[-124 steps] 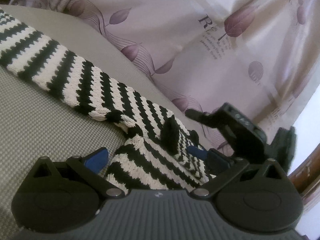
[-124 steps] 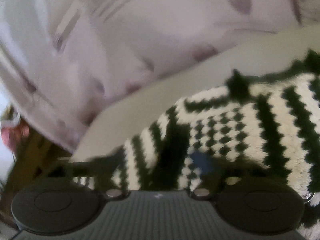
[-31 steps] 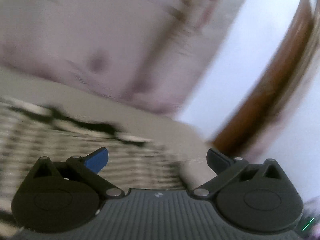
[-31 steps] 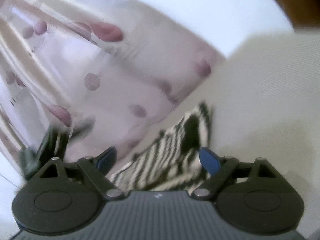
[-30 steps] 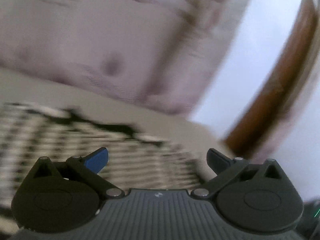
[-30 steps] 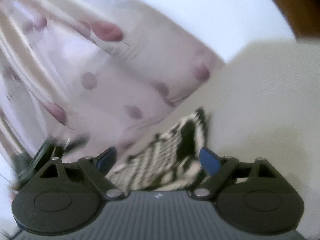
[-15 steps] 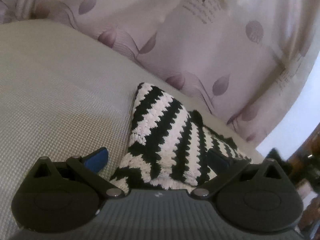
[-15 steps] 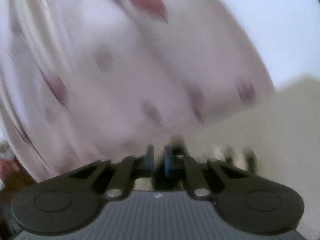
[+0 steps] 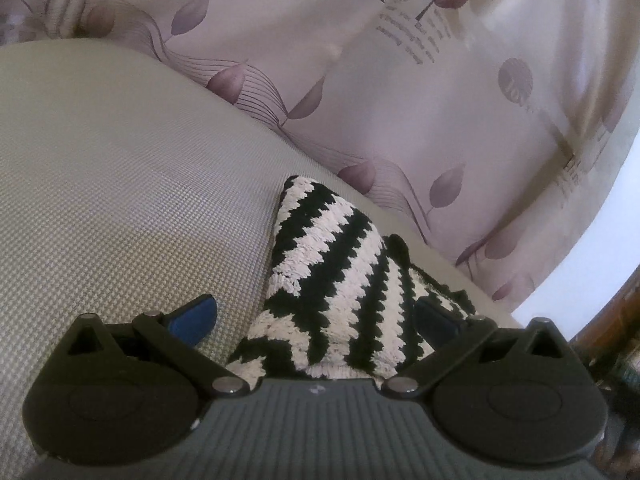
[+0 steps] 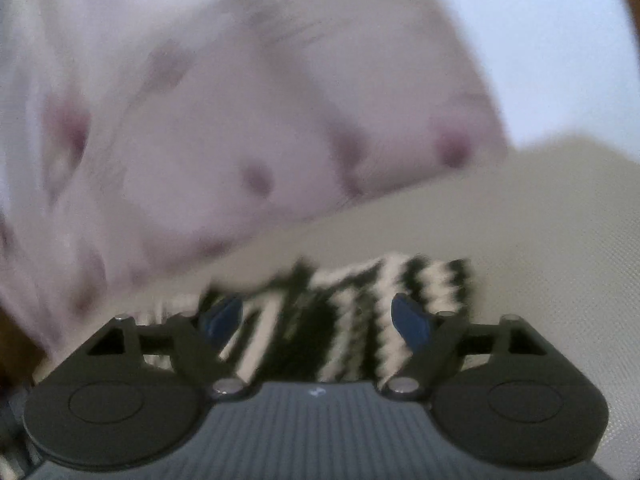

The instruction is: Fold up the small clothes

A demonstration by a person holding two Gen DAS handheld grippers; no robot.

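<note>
A black-and-white striped knitted garment [image 9: 340, 272] lies folded into a compact bundle on the beige woven cushion [image 9: 120, 184]. My left gripper [image 9: 314, 316] is open, its blue-tipped fingers [image 9: 192, 314] standing either side of the bundle's near edge without closing on it. In the blurred right wrist view the same garment [image 10: 380, 320] lies just ahead, and my right gripper [image 10: 320, 318] is open with its fingers [image 10: 408, 322] apart over it.
A pale lilac curtain [image 9: 400, 80] with purple leaf print hangs right behind the cushion's far edge. A white wall [image 9: 592, 264] and brown wooden furniture [image 9: 608, 332] show at the right. Bare cushion spreads to the left of the garment.
The long striped piece has become a folded bundle. My right gripper, shut half a second ago, has opened over the garment. My left gripper has stayed open and steadied near the bundle.
</note>
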